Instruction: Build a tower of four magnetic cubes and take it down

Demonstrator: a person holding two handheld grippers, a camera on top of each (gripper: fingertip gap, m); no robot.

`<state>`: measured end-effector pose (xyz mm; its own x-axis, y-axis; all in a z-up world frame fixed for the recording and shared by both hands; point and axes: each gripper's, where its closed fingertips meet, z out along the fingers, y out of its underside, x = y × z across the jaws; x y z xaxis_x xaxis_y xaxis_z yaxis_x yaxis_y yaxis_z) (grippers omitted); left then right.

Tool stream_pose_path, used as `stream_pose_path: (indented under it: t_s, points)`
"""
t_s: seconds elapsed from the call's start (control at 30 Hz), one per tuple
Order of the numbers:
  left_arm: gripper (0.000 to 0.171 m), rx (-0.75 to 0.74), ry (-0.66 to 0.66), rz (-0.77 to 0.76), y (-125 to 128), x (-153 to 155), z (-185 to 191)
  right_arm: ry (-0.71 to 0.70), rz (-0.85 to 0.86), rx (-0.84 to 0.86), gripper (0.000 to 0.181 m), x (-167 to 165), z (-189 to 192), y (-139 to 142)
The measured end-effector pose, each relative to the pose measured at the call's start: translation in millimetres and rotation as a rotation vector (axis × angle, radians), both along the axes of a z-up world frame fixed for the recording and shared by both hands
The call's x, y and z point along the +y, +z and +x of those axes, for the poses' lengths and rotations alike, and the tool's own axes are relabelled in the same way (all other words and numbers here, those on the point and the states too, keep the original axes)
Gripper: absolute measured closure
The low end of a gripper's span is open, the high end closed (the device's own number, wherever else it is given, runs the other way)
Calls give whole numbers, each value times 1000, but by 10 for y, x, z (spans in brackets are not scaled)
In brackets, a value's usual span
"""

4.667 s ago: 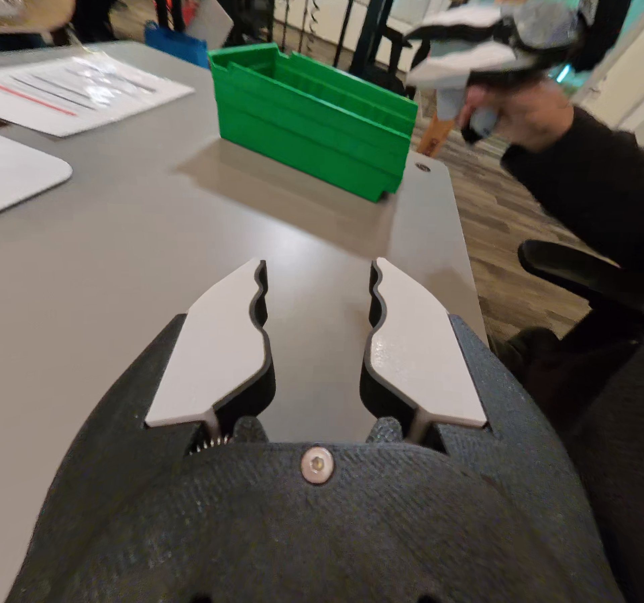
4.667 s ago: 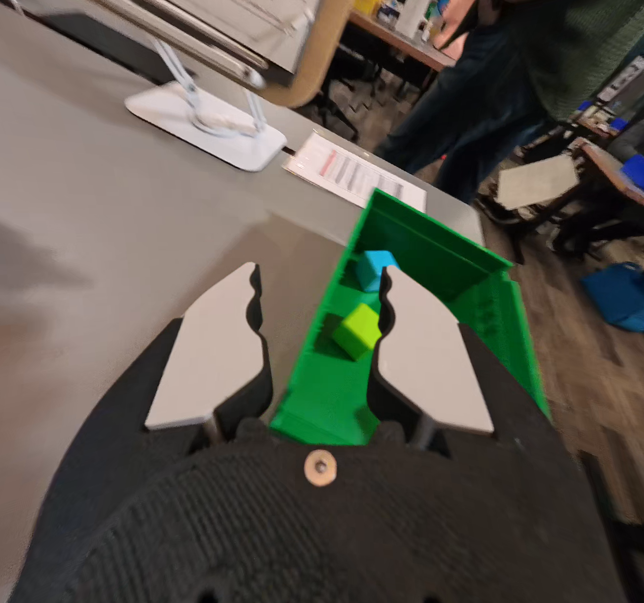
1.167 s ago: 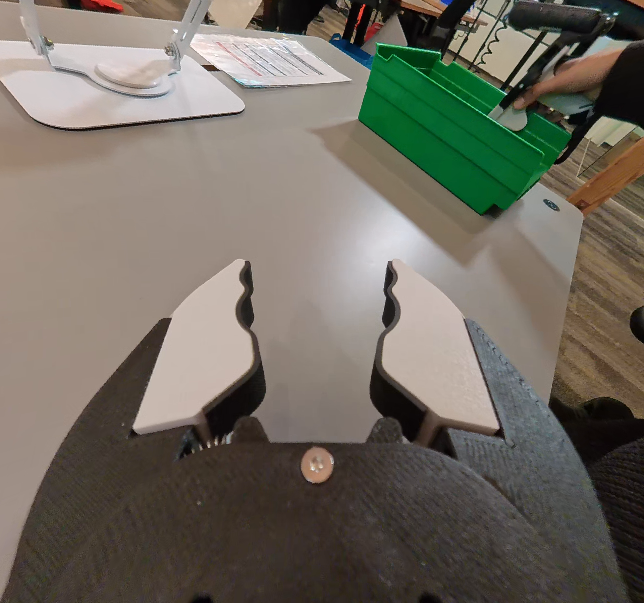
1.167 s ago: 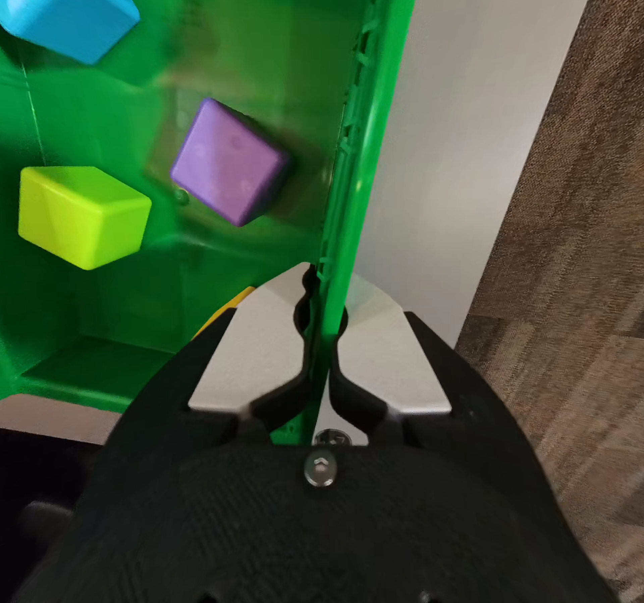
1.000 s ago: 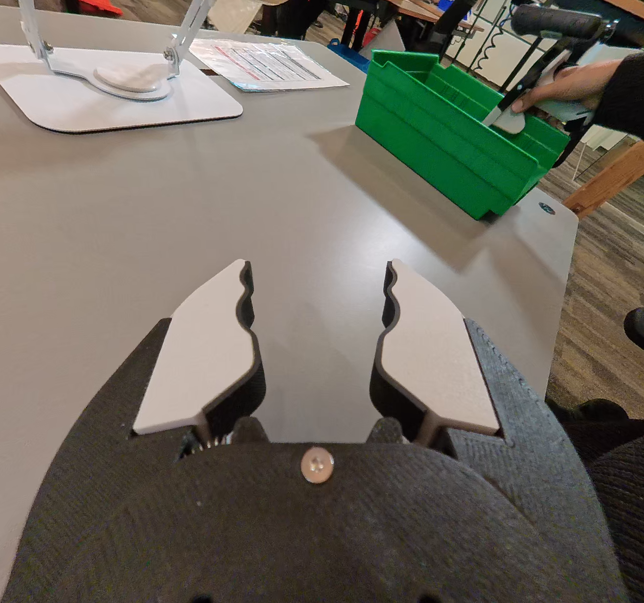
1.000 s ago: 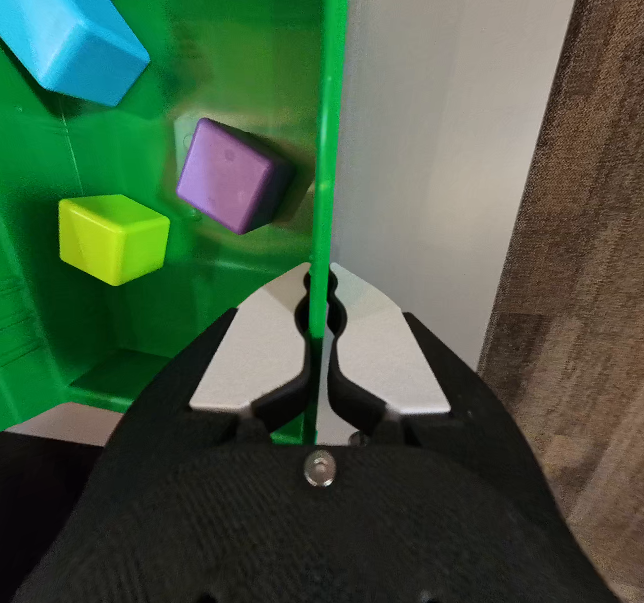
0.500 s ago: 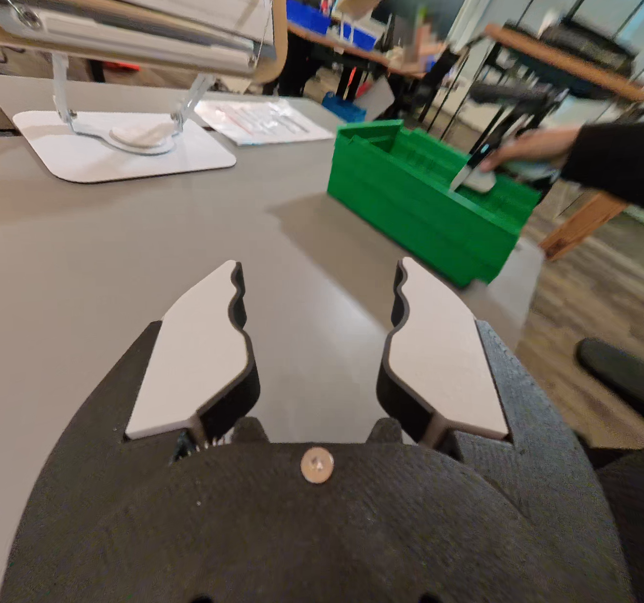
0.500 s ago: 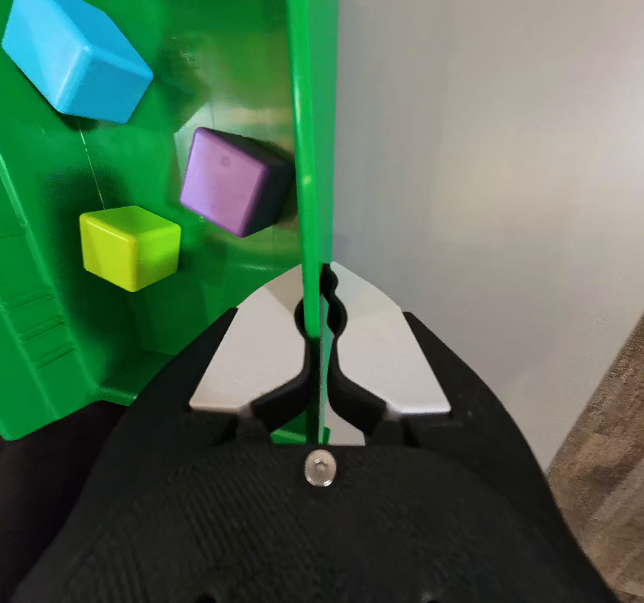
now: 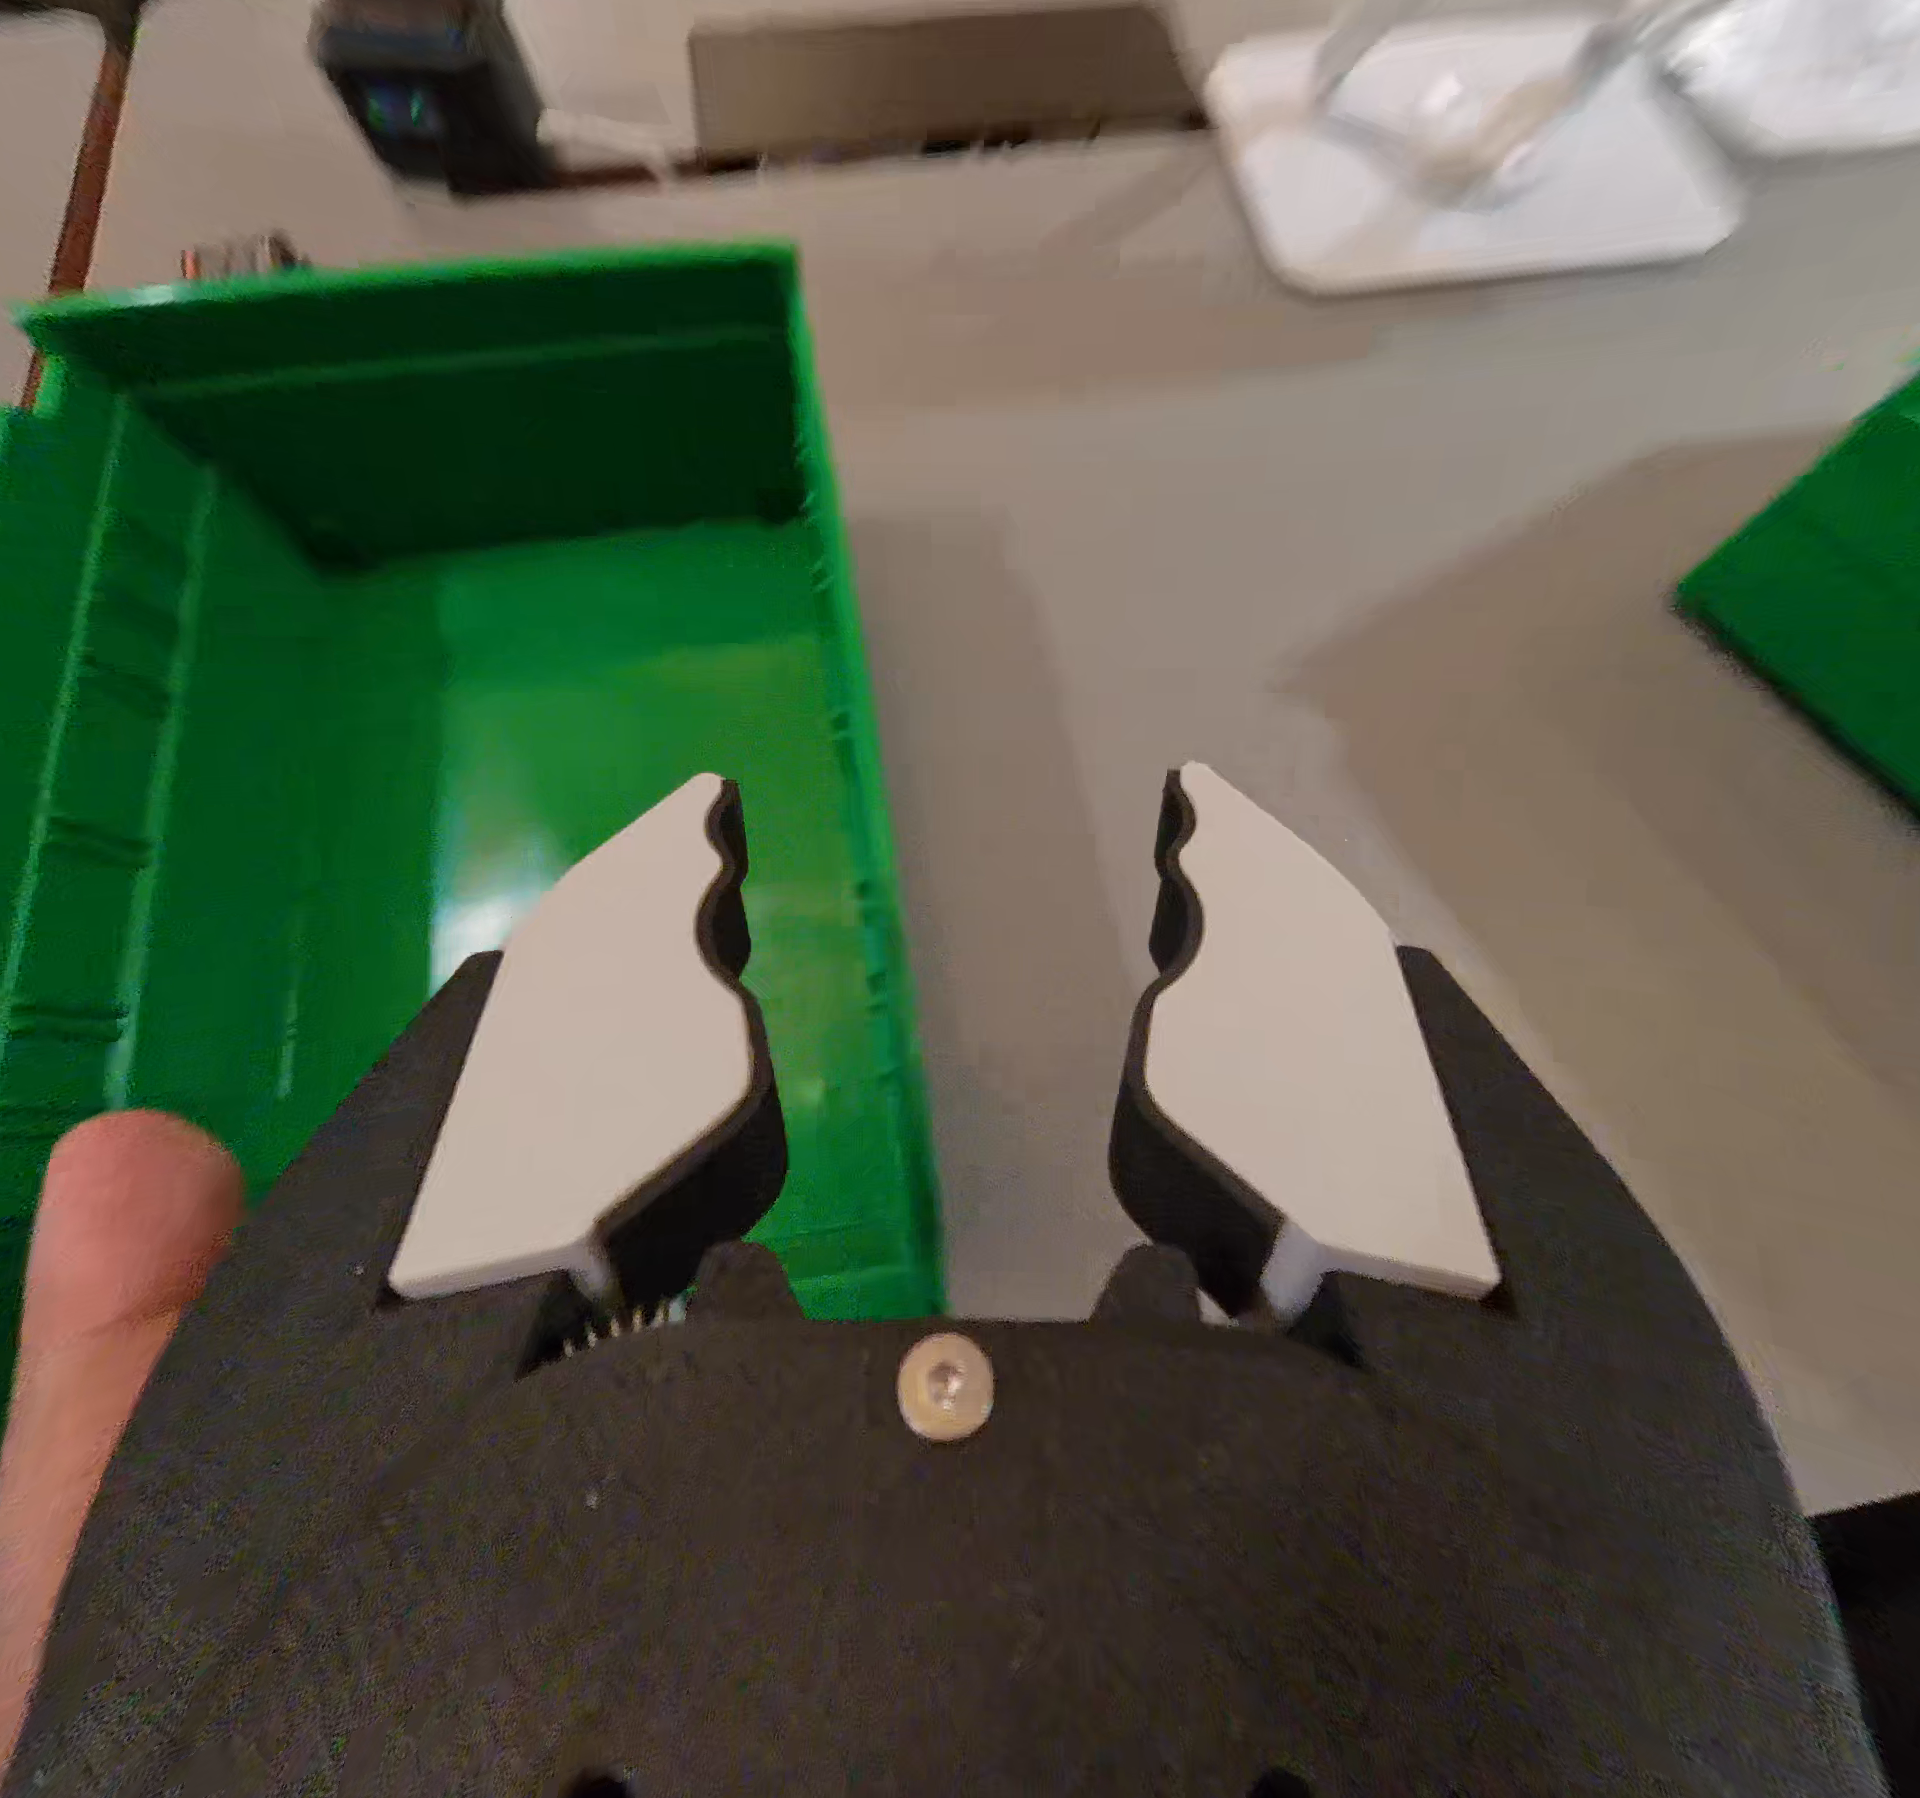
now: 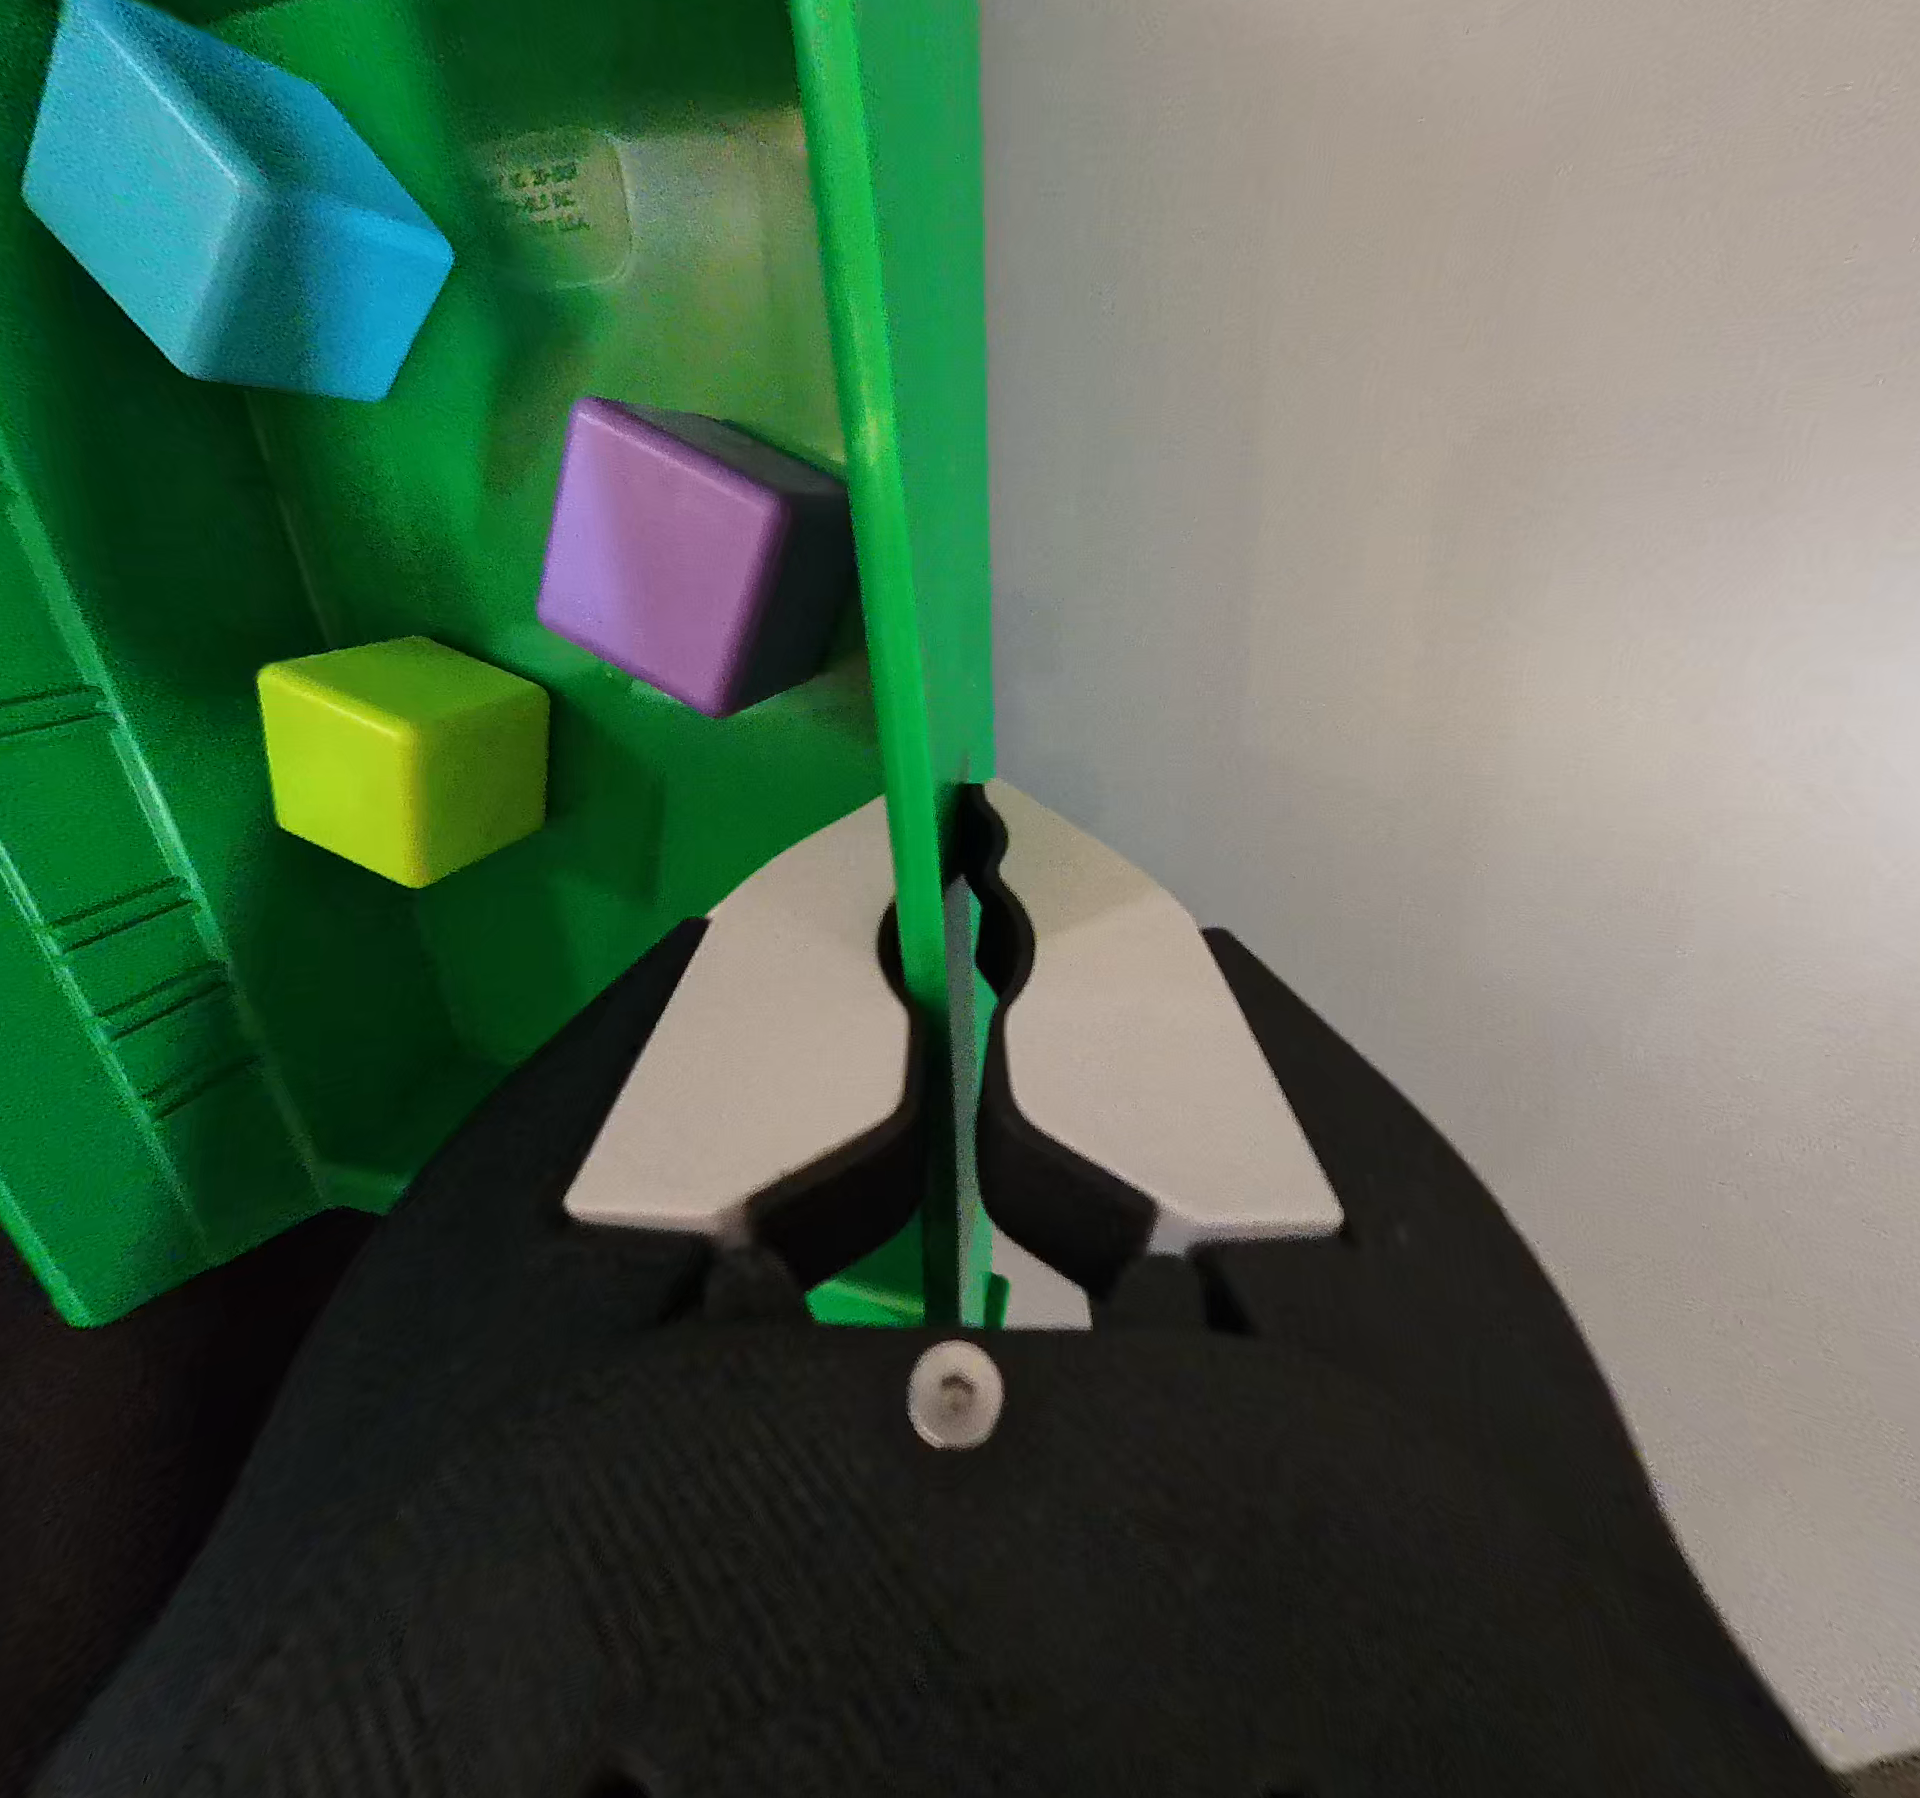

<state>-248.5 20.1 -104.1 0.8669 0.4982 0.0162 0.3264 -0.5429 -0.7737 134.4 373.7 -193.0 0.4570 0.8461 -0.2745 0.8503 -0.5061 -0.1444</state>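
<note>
A grey worktop [image 10: 1455,501] carries two green bins. The right gripper [image 10: 961,927] has its jaws clamped on the side wall of the bin [image 10: 883,294] holding blue, purple and lime blocks. The left gripper [image 9: 951,875] hangs with jaws wide over the right wall of the empty bin [image 9: 821,522]. A grip seated deep on the wall should stop the bin twisting.

Both wrist views look steeply down, close over green bins [image 9: 852,668], grey table [image 10: 1455,501]

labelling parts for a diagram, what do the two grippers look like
Left gripper and right gripper match: textured black body, two flat pale grey fingers lined with wavy-edged black pads, and one silver screw centred below the fingers. No cables or markings show.
</note>
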Motion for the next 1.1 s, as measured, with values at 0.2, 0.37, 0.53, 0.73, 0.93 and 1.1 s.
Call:
stream_pose_path:
  t_s: [0.2,0.37,0.53,0.73,0.93,1.1]
  points:
    - [113,-151,-94,-362,-780,-90,-17,81,-2,3,177,-363,-498,-60]
    - [156,-93,-157,-517,-787,-255,-17,127,-6,7,177,-550,-776,-51]
    - [161,51,-151,-576,-779,-320,-177,145,5,-2,177,-658,-937,-71]
    - [160,86,-73,-452,-504,-339,-388,98,26,34,177,-777,-1245,-101]
    - [159,85,-11,-320,53,-548,-447,2,55,44,176,-990,-1786,-101]
    - [161,175,38,-322,380,-980,-545,-107,120,18,176,-1252,-2261,-103]
